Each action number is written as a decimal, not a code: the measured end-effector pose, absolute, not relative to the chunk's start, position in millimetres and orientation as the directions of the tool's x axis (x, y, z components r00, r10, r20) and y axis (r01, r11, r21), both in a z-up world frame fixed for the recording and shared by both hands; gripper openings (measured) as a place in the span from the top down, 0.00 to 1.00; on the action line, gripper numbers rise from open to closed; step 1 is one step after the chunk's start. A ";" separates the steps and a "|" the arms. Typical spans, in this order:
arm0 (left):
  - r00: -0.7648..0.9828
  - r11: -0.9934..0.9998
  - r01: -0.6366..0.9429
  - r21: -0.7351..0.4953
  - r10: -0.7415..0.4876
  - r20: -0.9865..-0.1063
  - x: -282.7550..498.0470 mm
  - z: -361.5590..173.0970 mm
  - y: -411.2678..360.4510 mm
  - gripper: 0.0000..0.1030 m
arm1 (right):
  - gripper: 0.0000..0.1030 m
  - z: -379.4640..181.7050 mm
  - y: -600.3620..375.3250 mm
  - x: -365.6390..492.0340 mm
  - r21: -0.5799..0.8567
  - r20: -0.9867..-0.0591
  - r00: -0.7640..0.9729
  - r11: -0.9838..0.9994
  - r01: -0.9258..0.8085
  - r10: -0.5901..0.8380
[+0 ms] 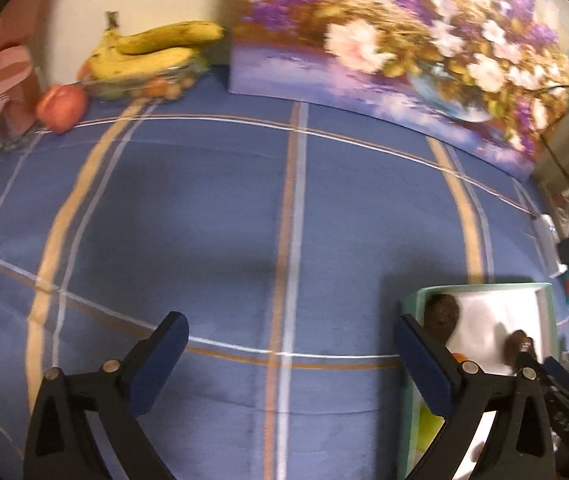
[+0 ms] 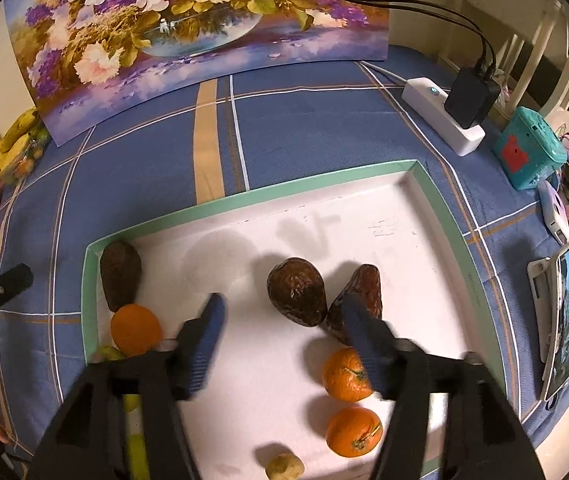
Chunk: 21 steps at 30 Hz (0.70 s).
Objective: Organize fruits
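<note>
Shallow white tray (image 2: 436, 196) with a mint-green rim, sitting on the blue plaid tablecloth (image 2: 304, 120), holding most of the fruit. Three dark, wrinkly brown avocados inside: one (image 2: 120, 274) tucked into the far-left corner, one (image 2: 296, 290) around the middle, and another (image 2: 358, 300) just to its right, the two apparently touching. Oranges look bright and a bit dimpled: one (image 2: 135, 329) right below the corner avocado, touching it or nearly so, and two more (image 2: 344, 374) (image 2: 353, 431) stacked near-to-far on the right side. Small yellowish lump (image 2: 284, 466) at the near edge, too blurry to name. Something yellow-green near the left rim too, mostly hidden. Way off at the far left of the table, bananas (image 1: 156, 48) over a bowl of small fruit, plus a reddish apple (image 1: 62, 108) beside them. Right gripper (image 2: 288, 340) tilted steeply down over the tray, blue pads apart, nothing pinched; right pad just in front of the right avocado and the upper orange. Left gripper (image 1: 292, 360) also pointing down, over bare cloth just left of the tray, fingers spread wide with nothing between them. Flower painting (image 2: 164, 32) propped at the far side.
</note>
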<state>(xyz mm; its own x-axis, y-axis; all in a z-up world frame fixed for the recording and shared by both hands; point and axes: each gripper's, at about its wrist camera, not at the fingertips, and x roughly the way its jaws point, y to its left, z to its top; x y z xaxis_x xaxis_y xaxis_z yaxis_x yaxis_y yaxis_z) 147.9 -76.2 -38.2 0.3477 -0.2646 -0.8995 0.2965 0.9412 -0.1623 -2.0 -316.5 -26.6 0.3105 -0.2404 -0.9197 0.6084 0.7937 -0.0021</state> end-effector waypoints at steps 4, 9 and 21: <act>0.340 0.953 0.265 -0.146 -0.234 -0.911 148.5 -44.1 -64.1 0.00 | 0.23 -31.0 -310.8 -3.3 0.014 -0.921 0.320 0.801 0.599 -0.224; 0.368 0.960 0.254 -0.113 -0.204 -0.907 145.9 -43.3 -54.5 0.00 | 0.09 -30.3 -301.7 -9.2 0.031 -0.909 0.350 0.802 0.596 -0.225; 0.421 0.972 0.221 -0.080 -0.169 -0.891 130.6 -30.9 -35.9 0.00 | 0.09 -20.3 -272.7 -19.1 0.018 -0.882 0.397 0.825 0.566 -0.253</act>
